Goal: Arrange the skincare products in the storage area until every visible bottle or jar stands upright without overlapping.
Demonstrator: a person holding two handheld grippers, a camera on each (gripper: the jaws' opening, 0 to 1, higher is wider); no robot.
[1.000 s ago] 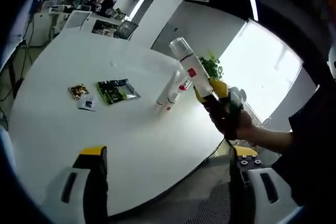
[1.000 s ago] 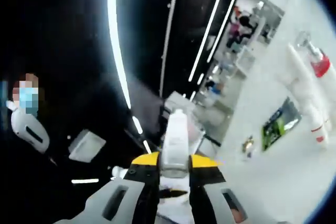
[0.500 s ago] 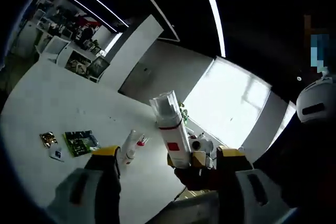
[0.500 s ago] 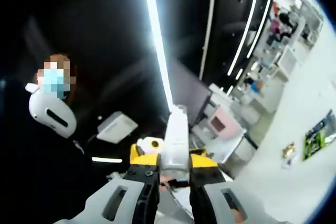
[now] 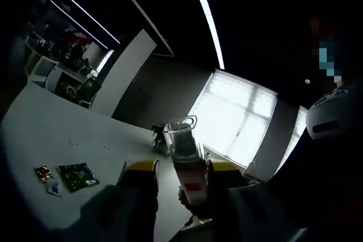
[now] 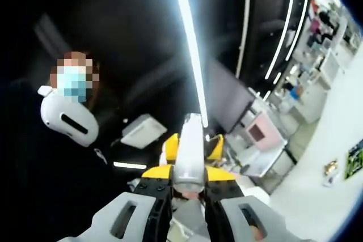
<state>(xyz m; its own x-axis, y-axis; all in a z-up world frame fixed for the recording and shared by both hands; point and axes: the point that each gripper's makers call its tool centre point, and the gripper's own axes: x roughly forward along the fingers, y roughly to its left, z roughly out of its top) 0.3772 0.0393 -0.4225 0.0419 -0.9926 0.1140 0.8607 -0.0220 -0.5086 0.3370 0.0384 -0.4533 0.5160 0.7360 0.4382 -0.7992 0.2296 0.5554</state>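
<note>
The bottle [image 6: 189, 150] in my right gripper [image 6: 188, 188] feels to me like a light, stiff plastic one, smooth and a little slippery, so I judge the safe place to hold is the white body, not the clear cap, which could pop off. My right fingers [image 6: 157, 181] are closed on its lower body, and it is up in the air, well above the worktop [image 5: 39, 157].

In the left gripper view the bottle [image 5: 186, 162] is a white cylinder with a red label low down and a clear cap on top. It stands between my left fingers [image 5: 139, 169], which sit just beside it on both sides; if they touch it I cannot tell, it is too dark there.

A green packet [image 5: 77, 176] lies near the left edge of the worktop.
</note>
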